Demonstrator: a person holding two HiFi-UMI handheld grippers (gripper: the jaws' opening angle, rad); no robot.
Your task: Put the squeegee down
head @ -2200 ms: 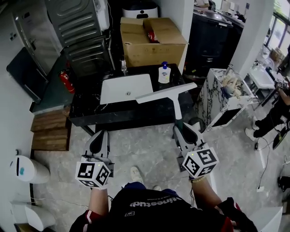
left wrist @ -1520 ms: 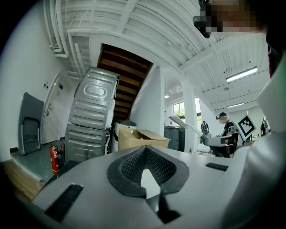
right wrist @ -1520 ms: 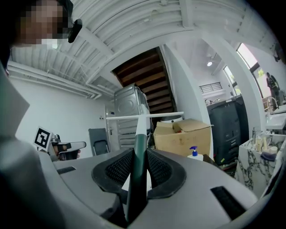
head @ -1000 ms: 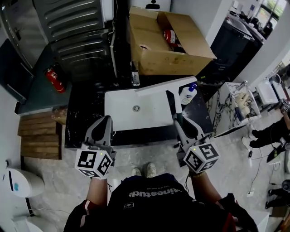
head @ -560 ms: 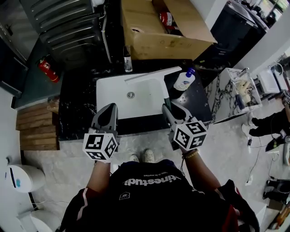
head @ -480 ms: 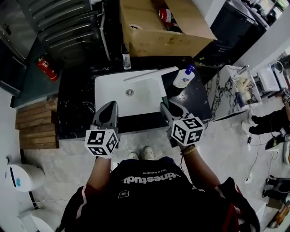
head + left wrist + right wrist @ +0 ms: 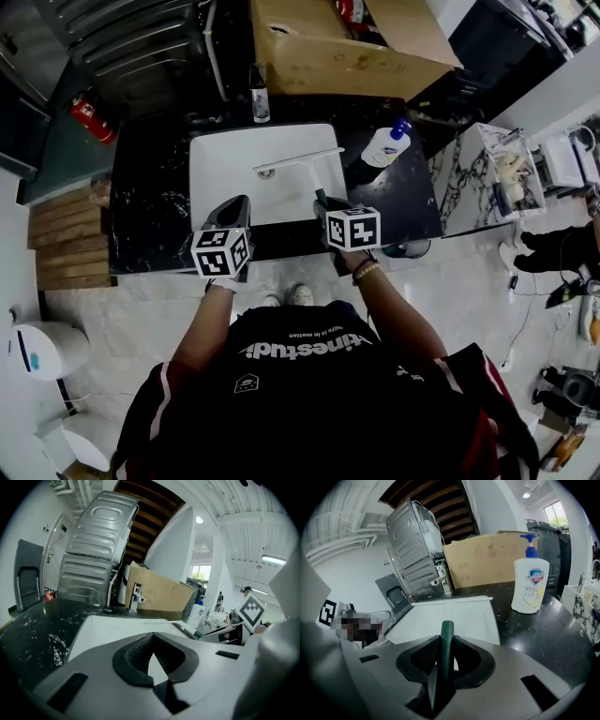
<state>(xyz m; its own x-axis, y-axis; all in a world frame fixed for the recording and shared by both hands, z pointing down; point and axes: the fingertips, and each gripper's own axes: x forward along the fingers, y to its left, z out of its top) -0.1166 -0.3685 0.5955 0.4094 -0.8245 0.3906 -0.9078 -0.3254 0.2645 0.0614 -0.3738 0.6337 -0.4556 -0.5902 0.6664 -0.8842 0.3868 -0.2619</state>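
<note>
right tool (image 7: 446,660) clamped on squeegee (image 7: 298,160) handle, blade over white sink (image 7: 217,164)

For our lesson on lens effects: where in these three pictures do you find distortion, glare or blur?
Head view: sharp, evenly lit, the white sink nearly washed out. Left gripper view: fisheye bowing, black corners, a ceiling lamp glaring. Right gripper view: same bowing and corners; soap bottle crisp, squeegee handle up close softer.

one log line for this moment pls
right gripper shut on squeegee handle | blade over sink | left gripper shut, empty | status: squeegee not released
</note>
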